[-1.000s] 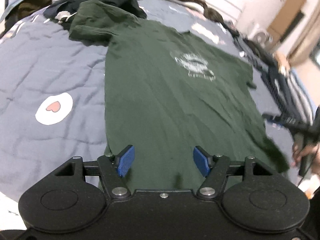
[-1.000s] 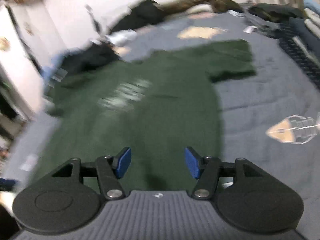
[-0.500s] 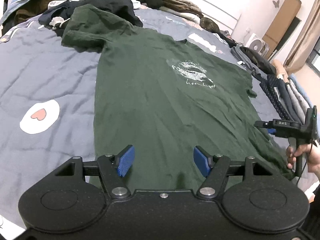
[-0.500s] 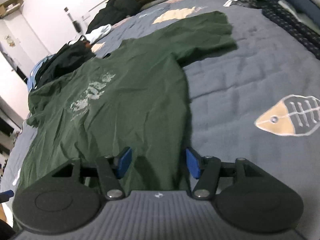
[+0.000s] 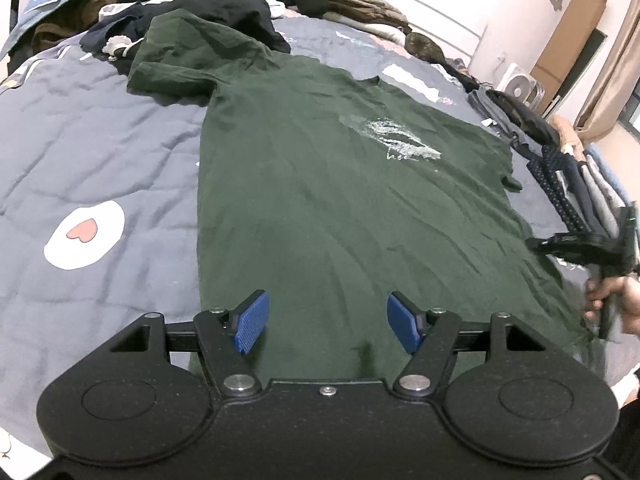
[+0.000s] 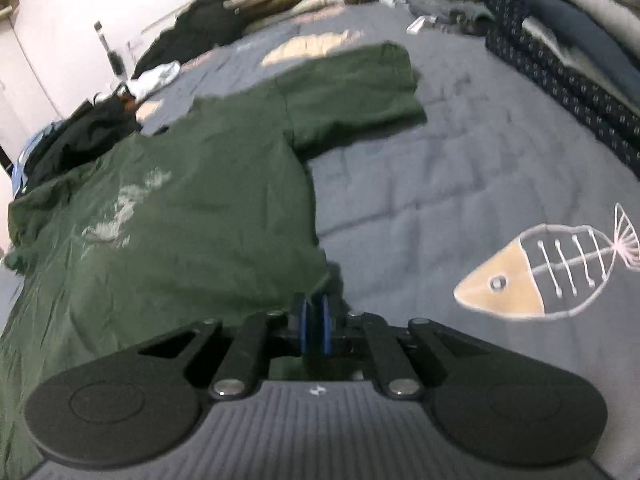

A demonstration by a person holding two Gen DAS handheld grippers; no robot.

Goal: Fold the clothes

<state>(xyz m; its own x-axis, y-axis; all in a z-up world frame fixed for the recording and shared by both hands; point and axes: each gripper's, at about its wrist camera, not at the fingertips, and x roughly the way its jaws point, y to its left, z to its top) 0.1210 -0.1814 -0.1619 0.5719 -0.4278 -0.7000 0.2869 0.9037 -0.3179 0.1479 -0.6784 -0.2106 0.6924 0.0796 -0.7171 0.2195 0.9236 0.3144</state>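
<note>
A dark green T-shirt (image 5: 320,200) with a pale chest print lies flat, face up, on a grey-blue quilt (image 5: 80,152); it also shows in the right wrist view (image 6: 180,208). My left gripper (image 5: 328,326) is open and empty, its blue pads above the shirt's bottom hem near the left corner. My right gripper (image 6: 314,322) has its pads closed together at the shirt's bottom right corner, and seems to pinch the hem there. It shows in the left wrist view (image 5: 576,248) at the shirt's right edge, held by a hand.
A pile of dark clothes (image 5: 208,4) lies beyond the shirt's left sleeve. Folded clothes (image 6: 568,48) are stacked along the bed's right side. The quilt carries a heart patch (image 5: 84,234) and a fish print (image 6: 552,264). A wall stands behind the bed.
My right gripper has shut at the shirt's bottom right corner; it was open half a second ago. The left gripper stays open over the hem and has moved little.
</note>
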